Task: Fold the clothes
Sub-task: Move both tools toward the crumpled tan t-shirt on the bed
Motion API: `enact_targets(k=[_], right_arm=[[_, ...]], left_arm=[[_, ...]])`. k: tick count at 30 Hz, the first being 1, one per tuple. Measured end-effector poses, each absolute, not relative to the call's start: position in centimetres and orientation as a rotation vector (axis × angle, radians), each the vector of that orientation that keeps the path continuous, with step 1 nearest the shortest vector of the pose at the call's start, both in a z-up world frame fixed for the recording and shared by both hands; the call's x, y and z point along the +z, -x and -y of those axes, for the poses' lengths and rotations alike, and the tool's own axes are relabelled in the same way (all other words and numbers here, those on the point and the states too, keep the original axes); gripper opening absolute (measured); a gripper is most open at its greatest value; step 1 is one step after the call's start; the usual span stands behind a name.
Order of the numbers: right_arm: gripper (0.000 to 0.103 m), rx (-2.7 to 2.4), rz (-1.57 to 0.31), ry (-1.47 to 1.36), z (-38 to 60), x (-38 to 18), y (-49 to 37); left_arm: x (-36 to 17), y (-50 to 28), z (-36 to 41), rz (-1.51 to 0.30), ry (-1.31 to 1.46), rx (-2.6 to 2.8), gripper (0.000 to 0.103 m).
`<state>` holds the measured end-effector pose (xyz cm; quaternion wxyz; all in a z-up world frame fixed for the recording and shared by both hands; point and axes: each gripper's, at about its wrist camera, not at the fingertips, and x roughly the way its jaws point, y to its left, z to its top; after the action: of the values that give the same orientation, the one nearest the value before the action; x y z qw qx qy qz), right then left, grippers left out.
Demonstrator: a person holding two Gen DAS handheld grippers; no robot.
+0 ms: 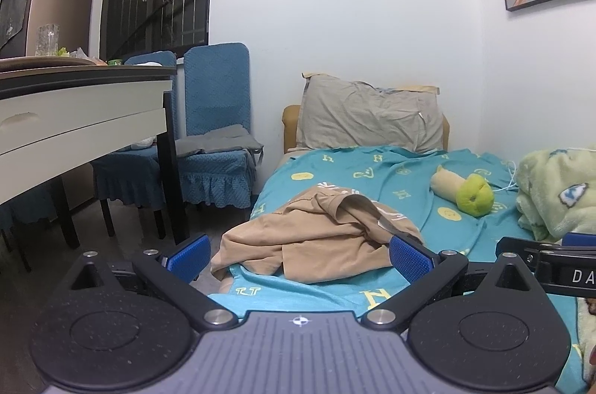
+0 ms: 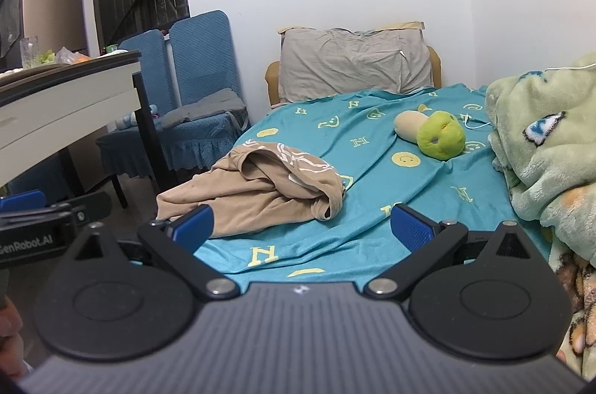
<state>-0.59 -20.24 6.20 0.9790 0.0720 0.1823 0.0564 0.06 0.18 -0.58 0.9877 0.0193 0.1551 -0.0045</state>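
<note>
Shirt [image 1: 316,237] lies crumpled just ahead of left tongs [image 1: 298,258], ahead-left of right tongs [image 2: 301,226]; both spread wide, holding nothing.

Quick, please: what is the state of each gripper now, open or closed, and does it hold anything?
Left gripper: open, holds nothing; the tan garment lies just ahead.
Right gripper: open, holds nothing.

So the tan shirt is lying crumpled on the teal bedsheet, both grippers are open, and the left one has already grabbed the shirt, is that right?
Not quite. The tan shirt does lie crumpled on the teal bedsheet and both grippers are open, but the left gripper holds nothing: the left wrist view shows its fingers spread apart, short of the cloth. The right gripper is also empty.
</note>
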Motion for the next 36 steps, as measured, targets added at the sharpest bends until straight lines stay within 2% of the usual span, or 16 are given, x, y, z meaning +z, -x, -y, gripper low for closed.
enact_targets(k=[24,36], right_arm=[[0.103,0.127,-0.312,-0.272,22.2,8.4,1.1],[0.103,0.072,-0.281,-0.308,23.1,11.2,0.5]], left_arm=[[-0.1,0.4,1.1,-0.311,-0.071,0.02,0.103],[3.4,-1.3,2.9,-0.304,-0.043,0.002,0.103]])
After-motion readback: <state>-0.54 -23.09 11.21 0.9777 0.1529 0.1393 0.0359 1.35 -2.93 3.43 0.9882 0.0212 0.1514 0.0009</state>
